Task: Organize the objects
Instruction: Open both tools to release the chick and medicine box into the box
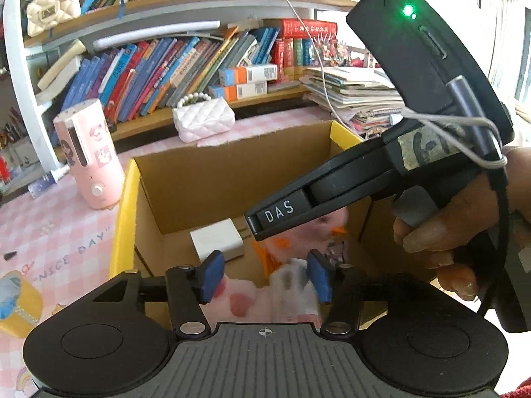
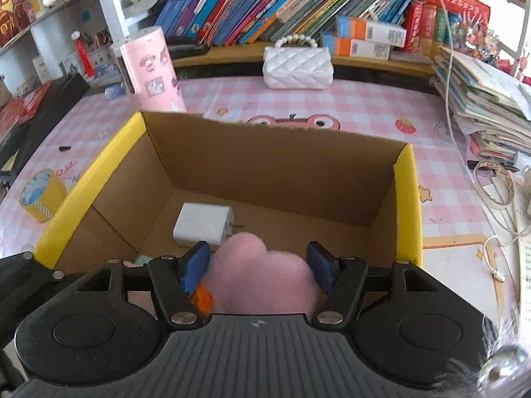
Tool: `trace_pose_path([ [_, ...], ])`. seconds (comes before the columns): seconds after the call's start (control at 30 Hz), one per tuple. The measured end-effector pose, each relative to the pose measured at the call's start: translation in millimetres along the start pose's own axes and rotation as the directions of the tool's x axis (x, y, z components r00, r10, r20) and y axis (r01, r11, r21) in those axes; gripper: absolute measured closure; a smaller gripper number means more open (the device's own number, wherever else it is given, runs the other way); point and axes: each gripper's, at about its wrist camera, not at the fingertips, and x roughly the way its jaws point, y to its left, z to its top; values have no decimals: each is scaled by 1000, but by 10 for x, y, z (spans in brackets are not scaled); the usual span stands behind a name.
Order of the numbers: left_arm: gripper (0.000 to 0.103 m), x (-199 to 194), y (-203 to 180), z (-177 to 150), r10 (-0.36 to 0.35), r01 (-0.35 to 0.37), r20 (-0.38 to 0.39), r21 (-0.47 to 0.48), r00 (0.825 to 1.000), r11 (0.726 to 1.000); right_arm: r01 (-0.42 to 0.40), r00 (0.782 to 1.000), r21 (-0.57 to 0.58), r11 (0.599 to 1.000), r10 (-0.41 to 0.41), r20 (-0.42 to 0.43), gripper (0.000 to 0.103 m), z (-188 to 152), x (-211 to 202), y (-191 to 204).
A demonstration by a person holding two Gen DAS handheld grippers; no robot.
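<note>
Here, through the left wrist camera, I count one cardboard box (image 1: 205, 172) with yellow-edged flaps just ahead of my left gripper (image 1: 265, 273), one white charger (image 1: 217, 238) on its floor ahead of my left pad, and one pink plush toy (image 1: 292, 275) lying below and between my pads (image 1: 212, 275). The pads stand apart and grip nothing. My right gripper (image 1: 285, 219) crosses in from the right, its finger marked "DAS", its tip over the toy. Left of the box stands one pink humidifier (image 1: 91, 156); the tablecloth (image 1: 49, 232) reads "NICE DAY". One yellow tape roll (image 1: 16, 301) sits at far left.

Through the right wrist camera, my right gripper (image 2: 262, 267) has its blue pads (image 2: 195, 265) apart around the pink plush toy (image 2: 262, 275), which fills the gap; I cannot tell whether they press it. The charger (image 2: 202, 224) lies just ahead-left. The box (image 2: 275, 165) floor ahead and to the right is bare cardboard. One white quilted purse (image 2: 297, 66) sits far beyond the box's far wall.
</note>
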Motion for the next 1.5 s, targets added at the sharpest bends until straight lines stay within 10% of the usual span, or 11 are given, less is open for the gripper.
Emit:
trace_pose_path([
  [0.47, 27, -427, 114, -49, 60, -57, 111, -26, 992, 998, 20, 990, 44, 999, -26, 142, 29, -159, -437, 78],
  [0.87, 22, -909, 291, -270, 72, -60, 168, -75, 983, 995, 145, 940, 139, 980, -181, 290, 29, -547, -1116, 238],
  [1.5, 20, -1416, 657, -1032, 72, -65, 82, -87, 994, 994, 241, 942, 217, 946, -281, 181, 30, -1493, -1336, 1026],
])
